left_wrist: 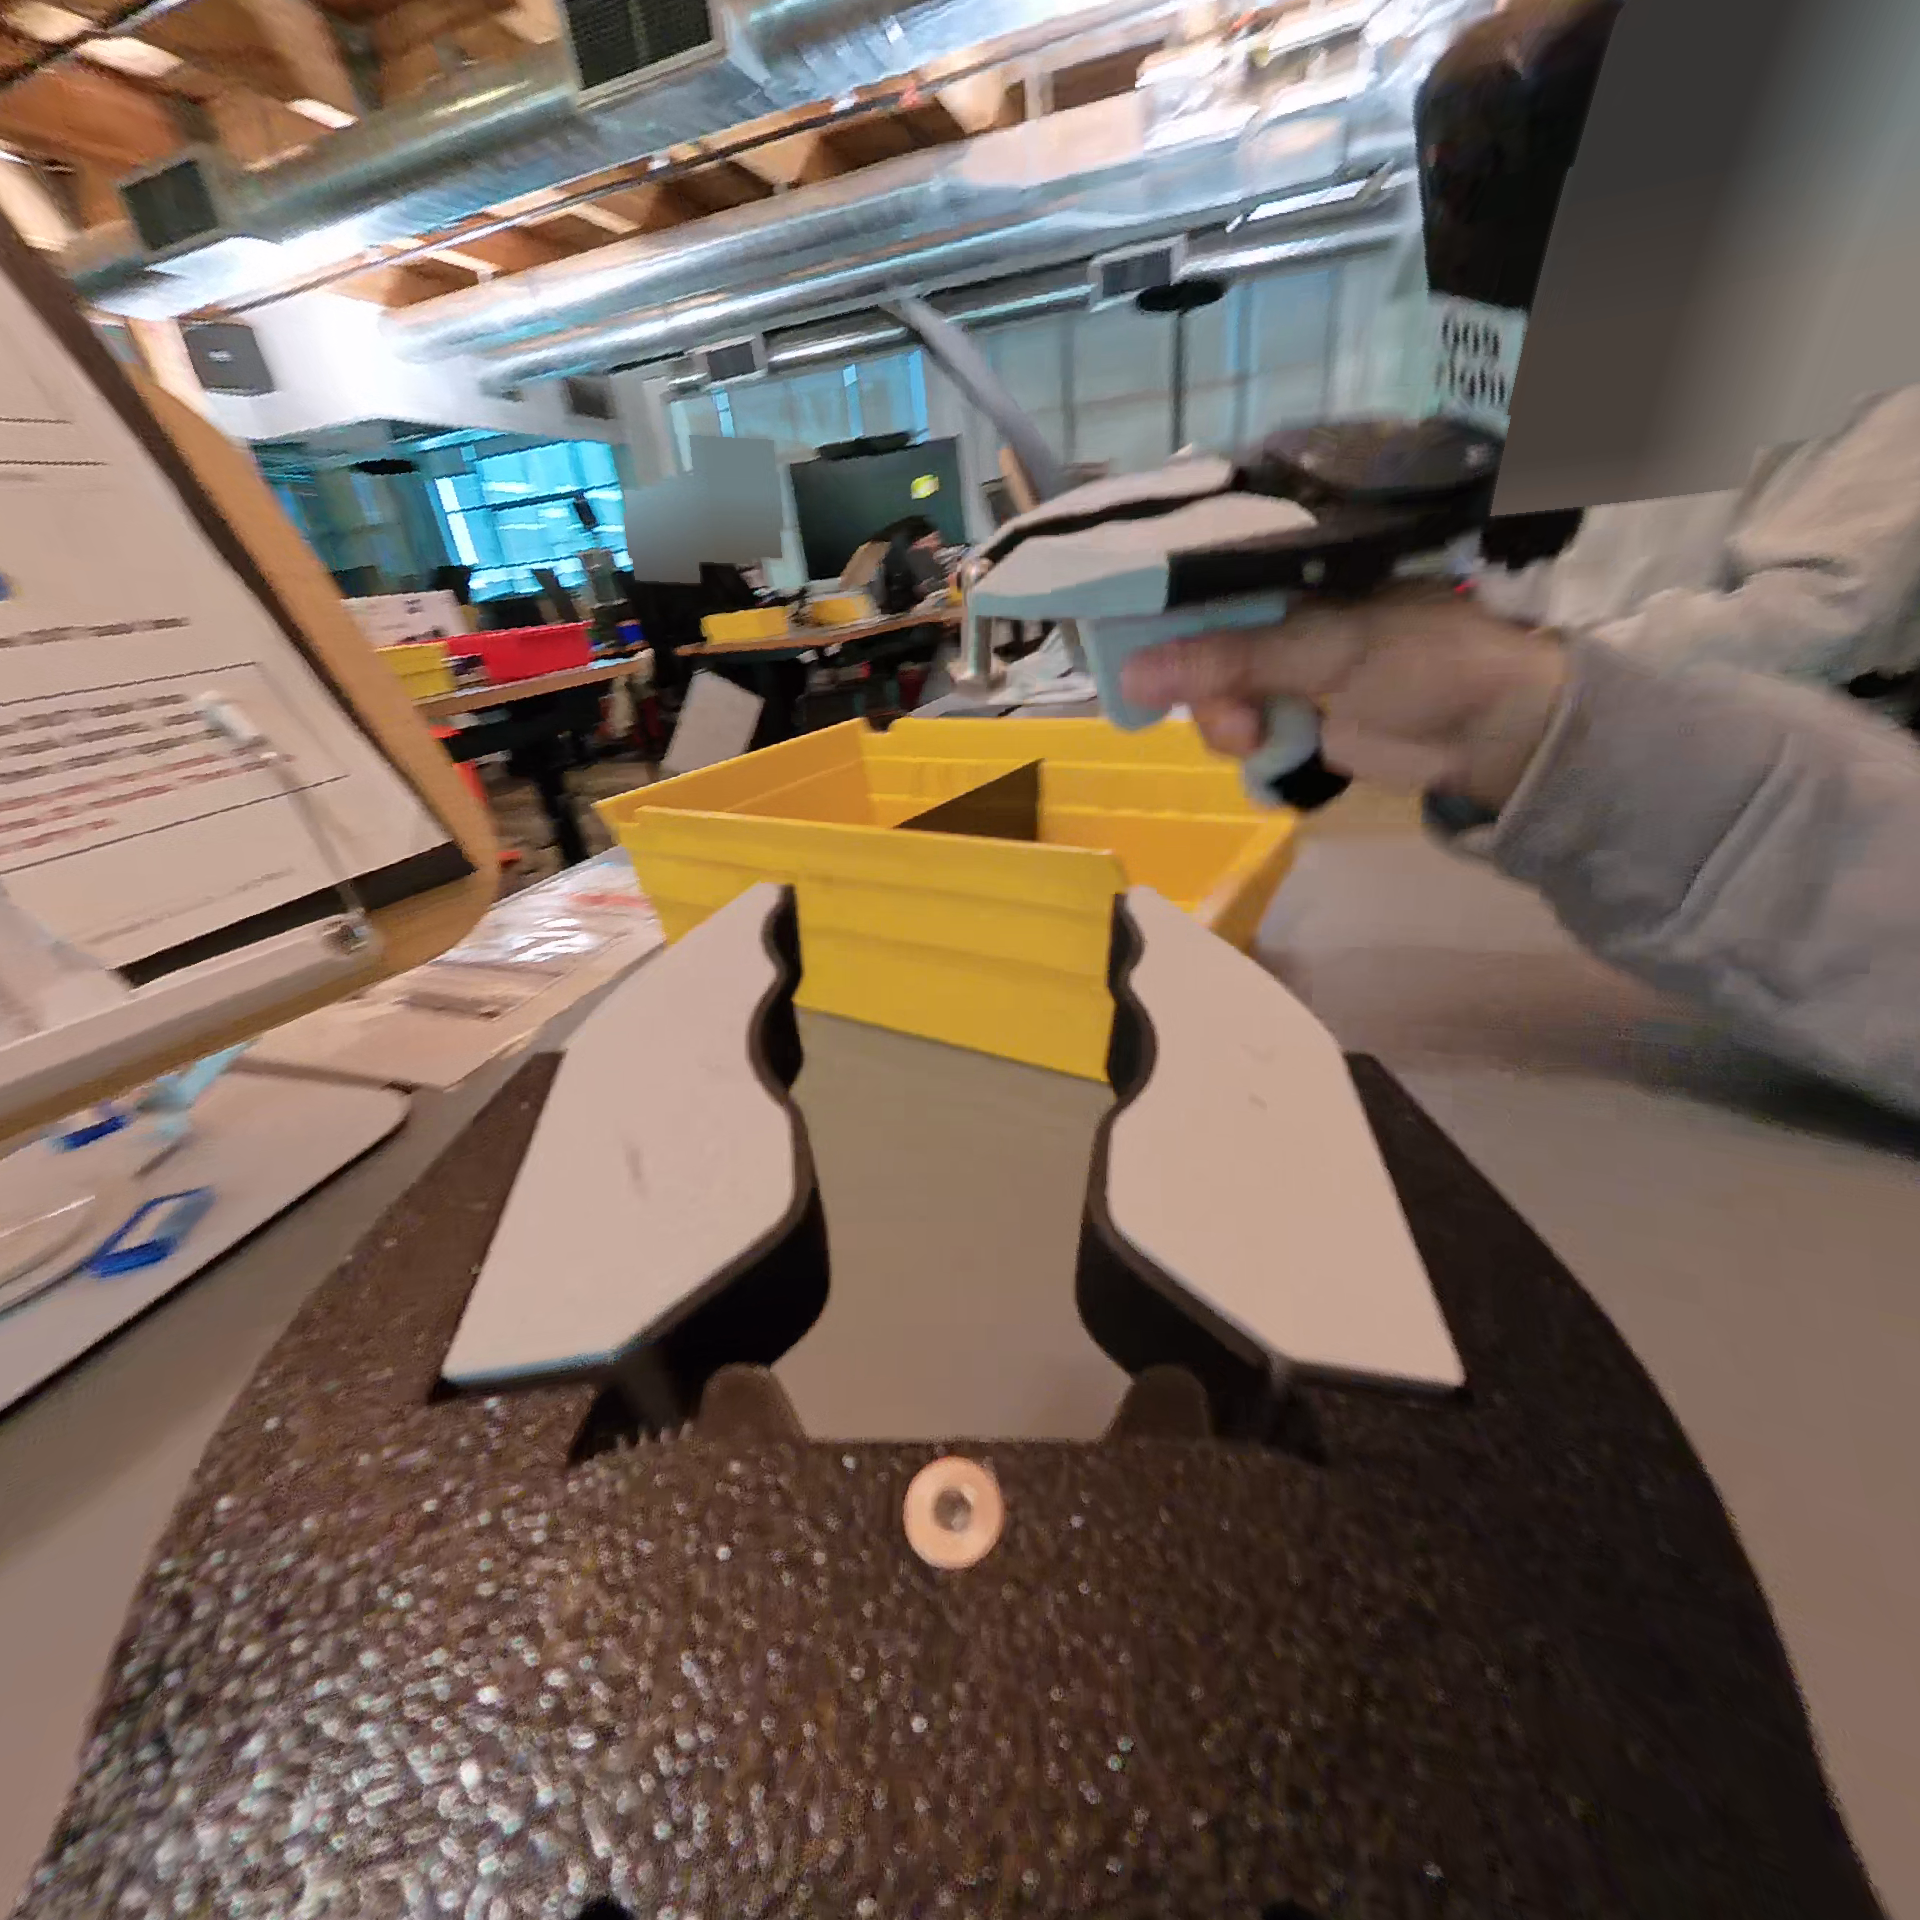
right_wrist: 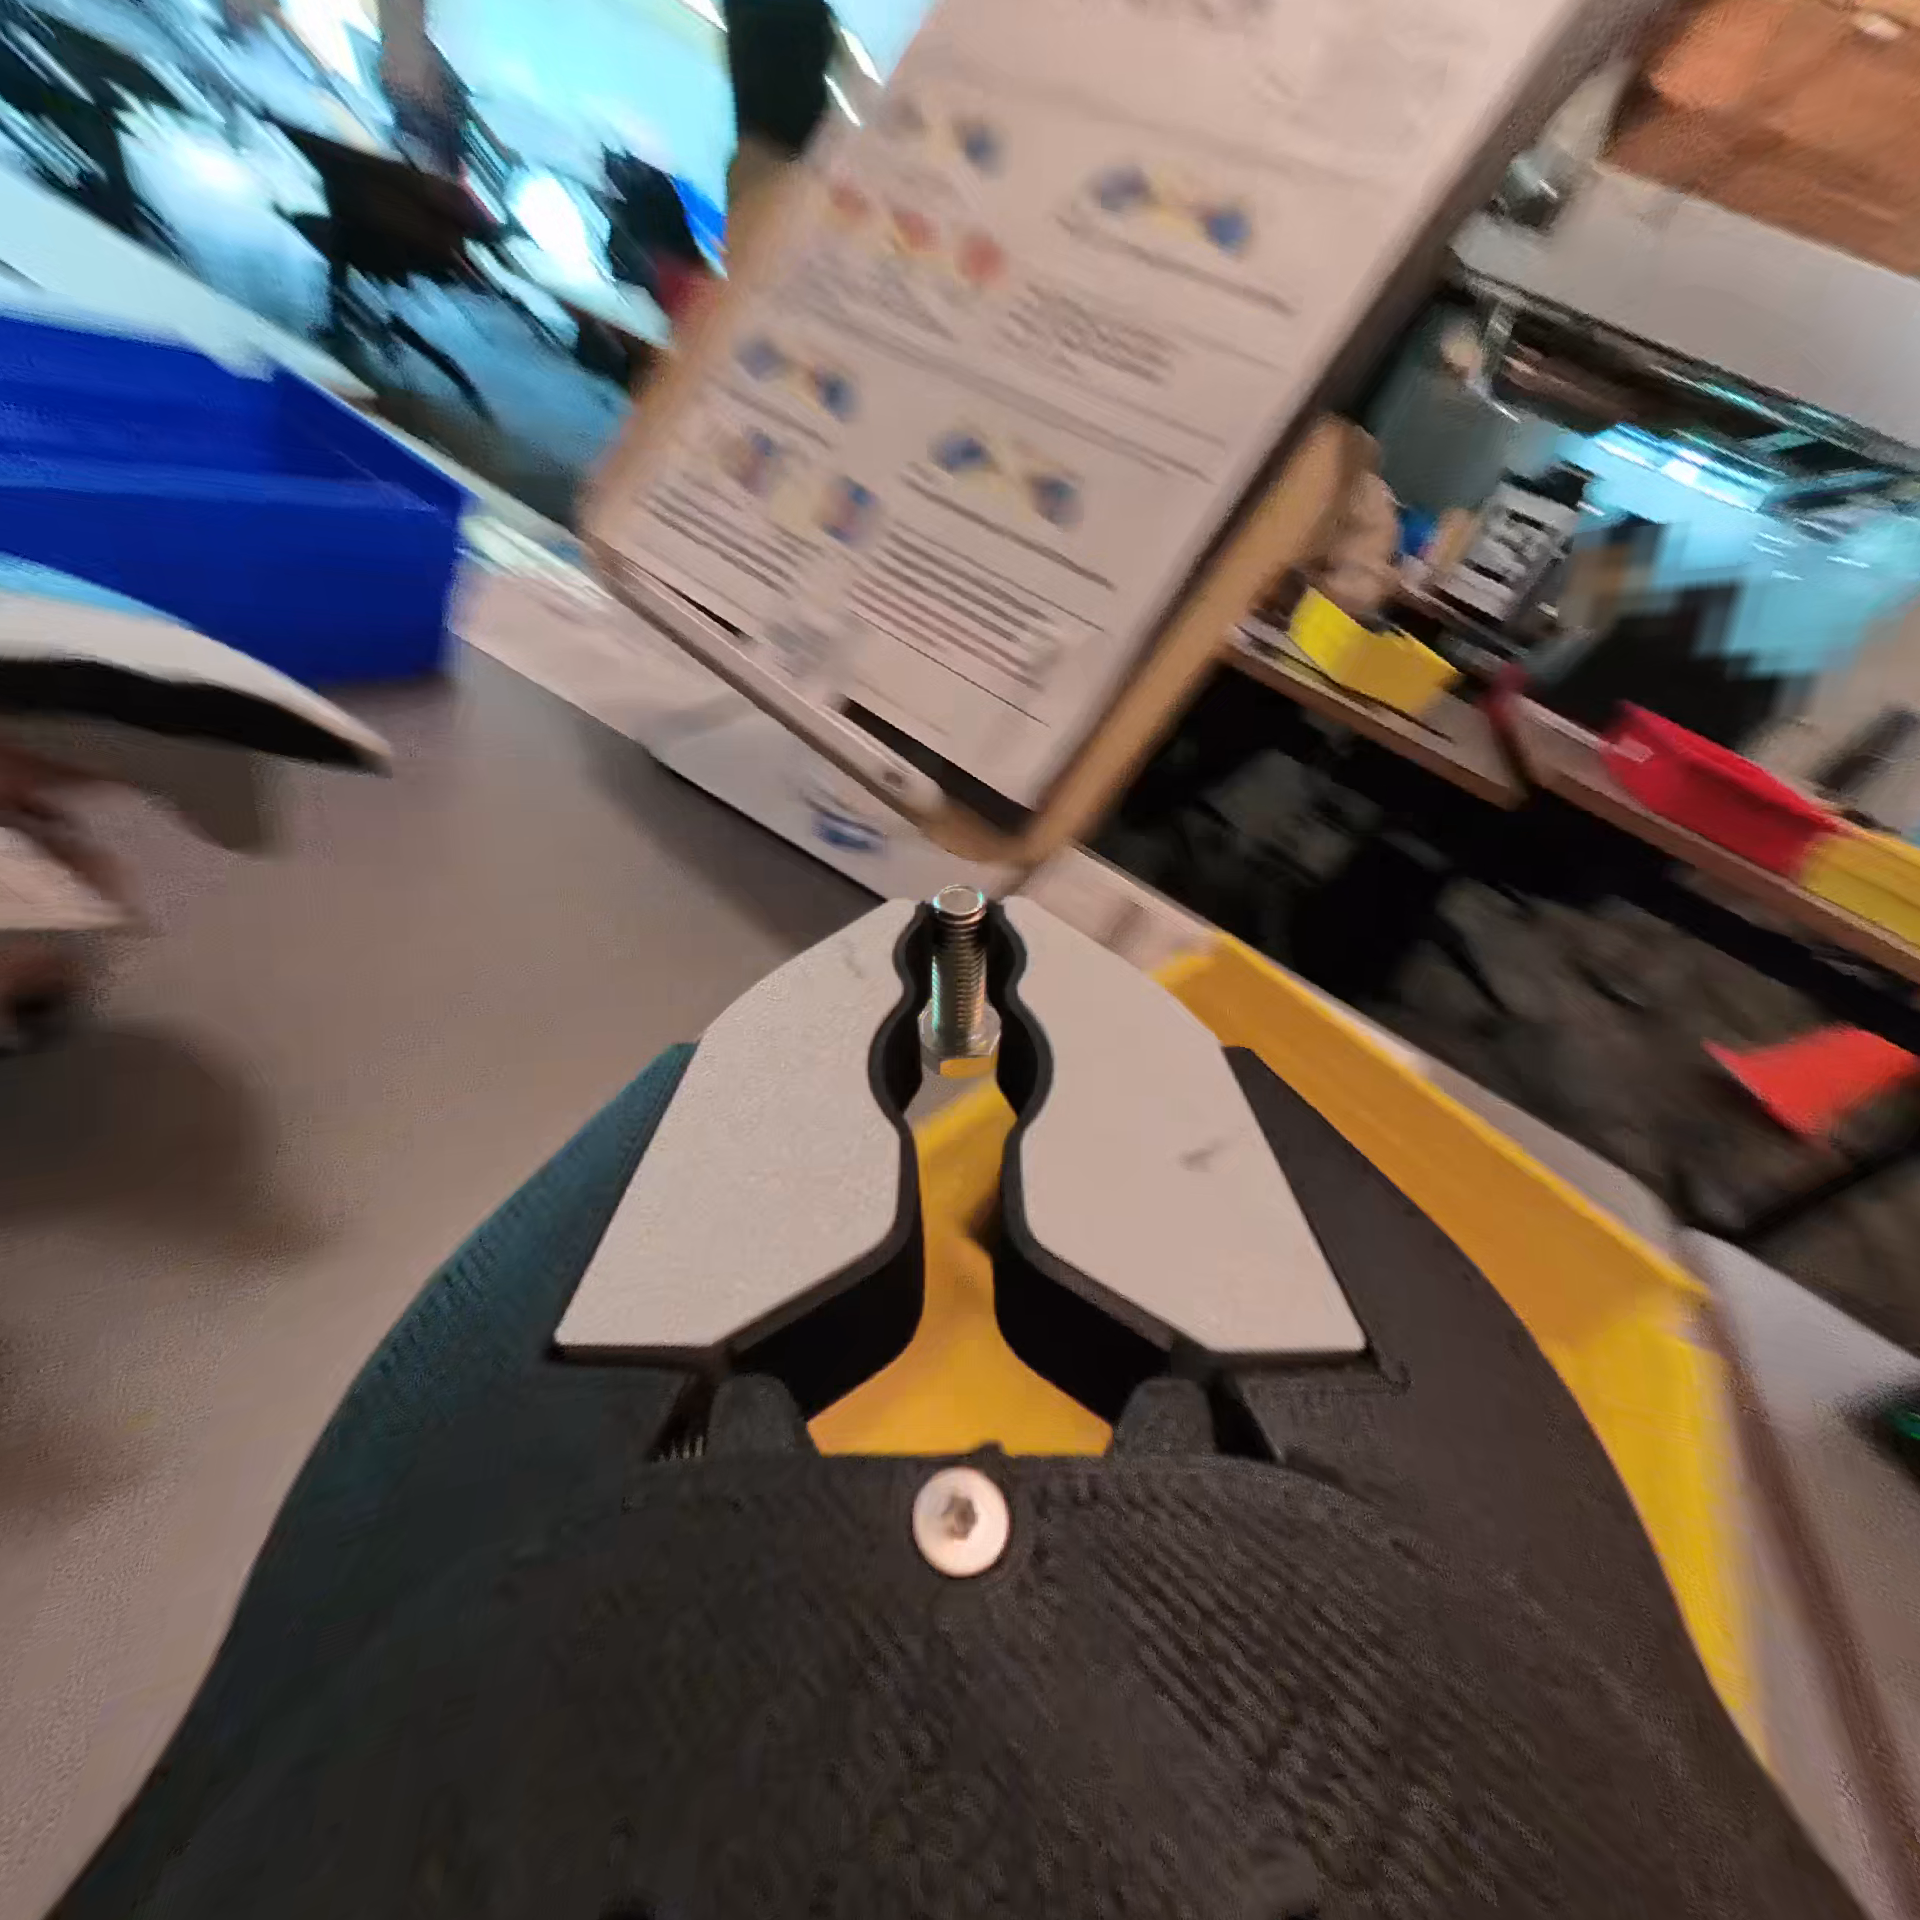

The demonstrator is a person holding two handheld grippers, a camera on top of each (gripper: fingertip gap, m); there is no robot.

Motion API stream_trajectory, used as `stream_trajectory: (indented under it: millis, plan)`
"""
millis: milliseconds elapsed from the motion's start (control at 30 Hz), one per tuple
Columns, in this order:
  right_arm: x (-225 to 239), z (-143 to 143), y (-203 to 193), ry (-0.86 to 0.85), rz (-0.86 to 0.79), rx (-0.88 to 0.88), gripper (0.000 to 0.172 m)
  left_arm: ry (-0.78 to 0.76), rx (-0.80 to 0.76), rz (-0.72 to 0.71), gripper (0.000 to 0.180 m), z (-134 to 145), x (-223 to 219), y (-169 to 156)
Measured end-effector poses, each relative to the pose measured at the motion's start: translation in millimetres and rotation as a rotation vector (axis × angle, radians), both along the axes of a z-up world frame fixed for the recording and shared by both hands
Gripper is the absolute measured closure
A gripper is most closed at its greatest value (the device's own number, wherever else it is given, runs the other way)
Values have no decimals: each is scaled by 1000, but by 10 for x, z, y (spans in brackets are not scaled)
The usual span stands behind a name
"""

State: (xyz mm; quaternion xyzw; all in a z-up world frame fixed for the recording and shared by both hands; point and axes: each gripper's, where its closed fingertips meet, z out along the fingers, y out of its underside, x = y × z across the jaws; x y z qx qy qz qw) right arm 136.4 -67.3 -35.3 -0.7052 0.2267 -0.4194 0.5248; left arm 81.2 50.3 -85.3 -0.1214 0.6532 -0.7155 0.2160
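My left gripper (left_wrist: 954, 940) is open with nothing between its fingers, just in front of a yellow divided bin (left_wrist: 935, 904) on the grey table. My right gripper (right_wrist: 958, 940) is shut on a silver hex bolt (right_wrist: 956, 982), its threaded end pointing away from the camera. In the left wrist view the right gripper (left_wrist: 987, 613) hangs above the bin's far side in a person's hand (left_wrist: 1351, 707), with the bolt (left_wrist: 975, 649) pointing down from its fingertips. The yellow bin's rim (right_wrist: 1455, 1174) runs below my right gripper.
A printed sheet on a wooden-edged board (left_wrist: 156, 675) (right_wrist: 1018, 416) stands at the left of the table. A blue bin (right_wrist: 208, 499) sits beyond it. Papers (left_wrist: 499, 966) lie by the yellow bin. Benches with red and yellow bins (left_wrist: 520, 655) stand behind.
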Motion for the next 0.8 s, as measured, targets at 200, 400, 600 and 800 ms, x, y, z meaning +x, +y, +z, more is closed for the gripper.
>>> stream_trajectory:
  millis: [200, 400, 600, 800]
  plan:
    - [950, -295, -801, 229, -262, -379, 162, -3, 174, 130, 112, -234, 178, -83]
    - [1327, -851, -1097, 388, -334, -548, 151, 149, 230, 163, 102, -473, 272, -182]
    - [882, -598, -1130, 347, -342, -184, 131, 175, 248, 124, 103, -545, 146, -390]
    - [172, -393, -1190, 201, -326, 153, 122, 211, 232, 78, 103, -561, -59, -833]
